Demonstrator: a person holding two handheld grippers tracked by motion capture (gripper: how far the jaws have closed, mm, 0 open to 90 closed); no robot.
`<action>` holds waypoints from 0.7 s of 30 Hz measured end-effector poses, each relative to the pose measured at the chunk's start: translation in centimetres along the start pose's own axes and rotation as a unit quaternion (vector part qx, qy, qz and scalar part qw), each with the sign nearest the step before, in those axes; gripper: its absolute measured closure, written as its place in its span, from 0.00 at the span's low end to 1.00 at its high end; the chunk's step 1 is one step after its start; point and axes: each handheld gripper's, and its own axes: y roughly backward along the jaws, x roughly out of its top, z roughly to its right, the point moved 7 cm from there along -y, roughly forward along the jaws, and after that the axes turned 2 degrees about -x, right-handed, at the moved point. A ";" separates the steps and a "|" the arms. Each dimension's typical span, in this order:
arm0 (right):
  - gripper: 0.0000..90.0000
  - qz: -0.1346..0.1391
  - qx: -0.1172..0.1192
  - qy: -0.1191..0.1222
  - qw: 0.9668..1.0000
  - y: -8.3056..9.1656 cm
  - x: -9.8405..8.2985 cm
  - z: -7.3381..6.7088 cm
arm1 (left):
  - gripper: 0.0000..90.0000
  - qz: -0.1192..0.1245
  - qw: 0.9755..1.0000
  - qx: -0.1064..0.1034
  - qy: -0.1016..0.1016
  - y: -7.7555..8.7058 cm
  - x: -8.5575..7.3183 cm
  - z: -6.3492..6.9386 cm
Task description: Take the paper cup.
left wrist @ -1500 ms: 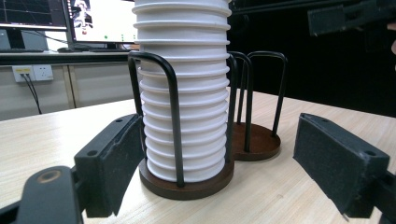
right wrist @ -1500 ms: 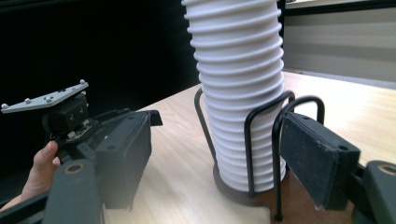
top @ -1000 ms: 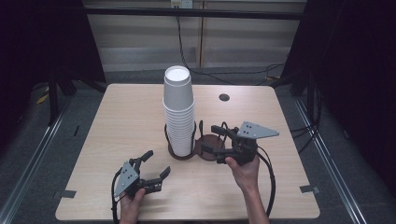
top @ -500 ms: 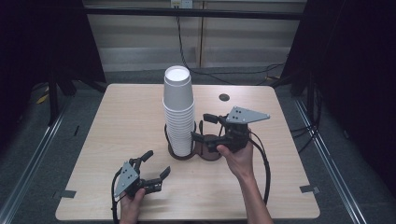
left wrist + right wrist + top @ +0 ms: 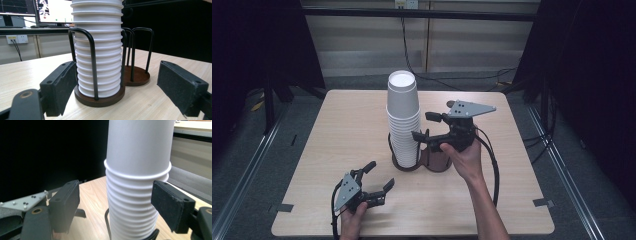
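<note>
From above, a tall stack of white cups (image 5: 403, 120) stands in a dark wire holder (image 5: 419, 161) mid-bench (image 5: 337, 130); the right tool (image 5: 427, 126), jaws spread wide and empty, flanks the stack's right side, while the left tool (image 5: 379, 176) rests open near the front edge. The left gripper view shows the stack (image 5: 98, 50) caged by black rods, the neighbouring bay bare. The right gripper view has the stack (image 5: 138, 182) between parted pads, untouched.

Overhead light falls bright on the table (image 5: 337, 130); surroundings beyond all its edges are dark. Soft shadows. Gripper views: near jaws slightly blurred, bright monitor (image 5: 53, 11) glare at top left, bkgd soft.
</note>
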 end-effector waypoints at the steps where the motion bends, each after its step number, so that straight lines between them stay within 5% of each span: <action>1: 0.25 -0.002 0.002 0.001 1.000 -0.1 0.5 0.1 | 0.17 0.000 1.000 -0.001 0.001 0.0 0.0 0.0; 21: 0.16 -0.040 -0.002 0.022 0.999 -2.2 4.8 1.6 | 0.17 0.001 1.000 -0.003 0.006 0.0 0.0 0.1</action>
